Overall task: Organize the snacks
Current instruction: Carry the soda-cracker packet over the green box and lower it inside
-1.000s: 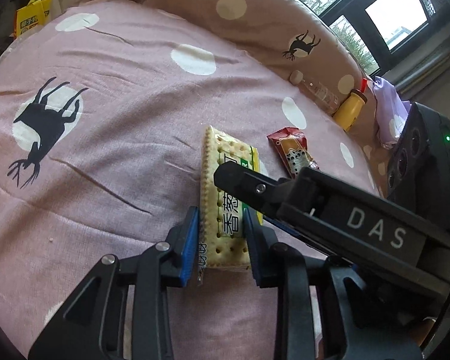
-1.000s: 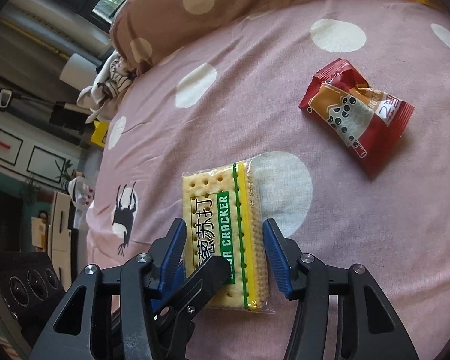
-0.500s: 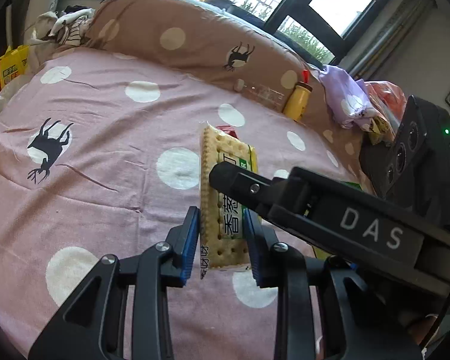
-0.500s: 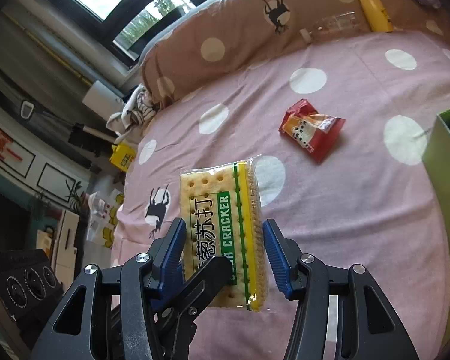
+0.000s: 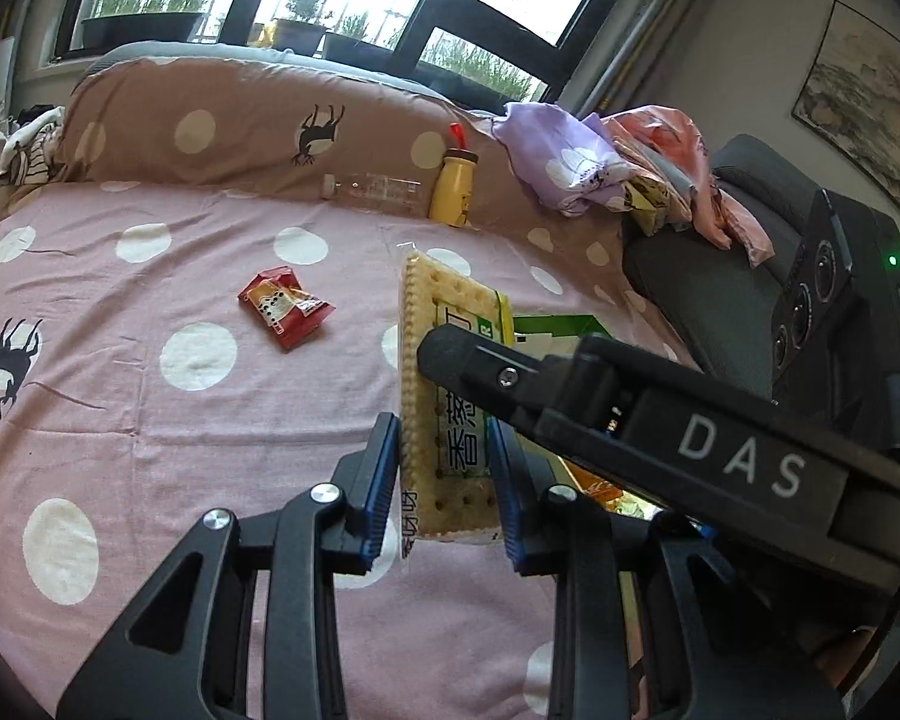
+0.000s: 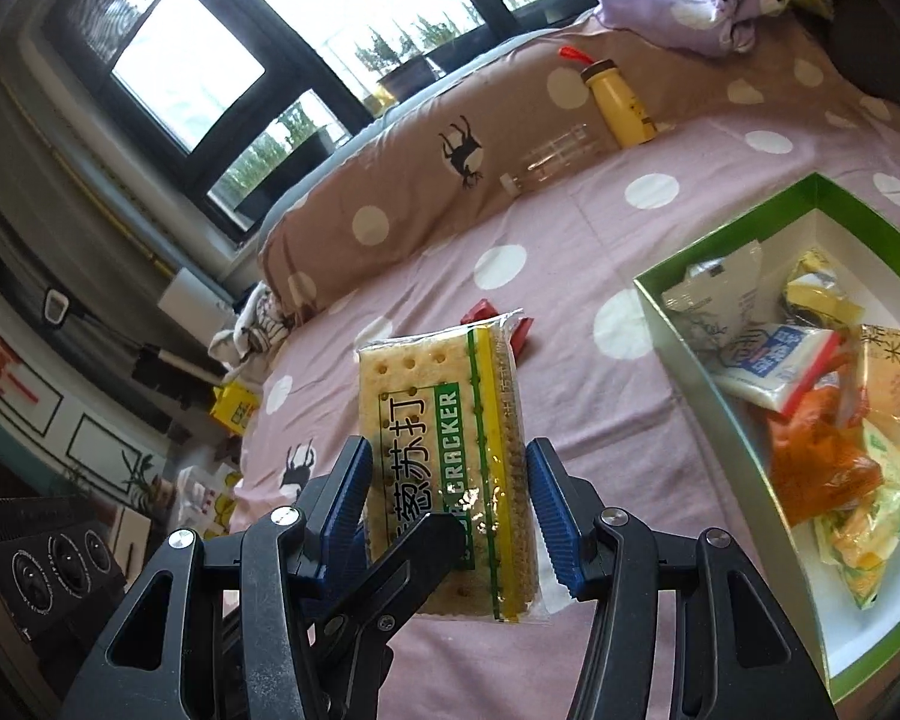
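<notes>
Gripping one cracker pack [image 5: 447,396] [image 6: 447,468], two tools clamped: left tool [image 5: 444,474], right tool [image 6: 447,498], one red packet [image 5: 285,306]

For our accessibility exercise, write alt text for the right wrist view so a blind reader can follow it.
The right gripper holds a soda cracker pack lifted above a pink polka-dot bedspread. To its right, a green-rimmed box already holds several snack packets, and a red snack packet peeks out behind the crackers.

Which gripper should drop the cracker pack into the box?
Right gripper. Its view shows the green box open just beside the cracker pack; from the left gripper, it is mostly hidden.
</notes>
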`<move>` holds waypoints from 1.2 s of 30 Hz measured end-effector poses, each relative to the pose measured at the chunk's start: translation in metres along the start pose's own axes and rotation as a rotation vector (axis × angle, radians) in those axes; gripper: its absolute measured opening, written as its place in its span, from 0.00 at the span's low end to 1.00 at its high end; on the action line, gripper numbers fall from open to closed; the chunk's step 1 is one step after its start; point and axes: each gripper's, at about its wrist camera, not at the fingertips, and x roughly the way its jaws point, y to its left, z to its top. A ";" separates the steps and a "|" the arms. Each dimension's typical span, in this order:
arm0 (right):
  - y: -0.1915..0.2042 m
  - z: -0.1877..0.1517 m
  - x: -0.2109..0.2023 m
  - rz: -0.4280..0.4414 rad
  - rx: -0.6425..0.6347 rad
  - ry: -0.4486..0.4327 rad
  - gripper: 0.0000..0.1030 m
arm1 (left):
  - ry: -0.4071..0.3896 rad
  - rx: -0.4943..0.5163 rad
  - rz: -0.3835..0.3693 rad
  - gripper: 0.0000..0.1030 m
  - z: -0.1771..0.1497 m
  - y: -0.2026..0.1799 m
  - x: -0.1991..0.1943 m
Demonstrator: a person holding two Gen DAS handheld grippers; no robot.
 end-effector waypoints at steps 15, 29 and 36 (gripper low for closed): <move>-0.045 0.016 -0.047 -0.008 0.086 -0.128 0.55 | -0.022 0.114 -0.069 0.28 0.010 -0.057 0.024; -0.110 0.027 -0.082 -0.044 0.253 -0.264 0.55 | 0.052 0.274 -0.166 0.28 0.020 -0.111 0.072; -0.139 0.031 -0.077 -0.114 0.340 -0.255 0.55 | 0.141 0.271 -0.218 0.28 0.017 -0.122 0.106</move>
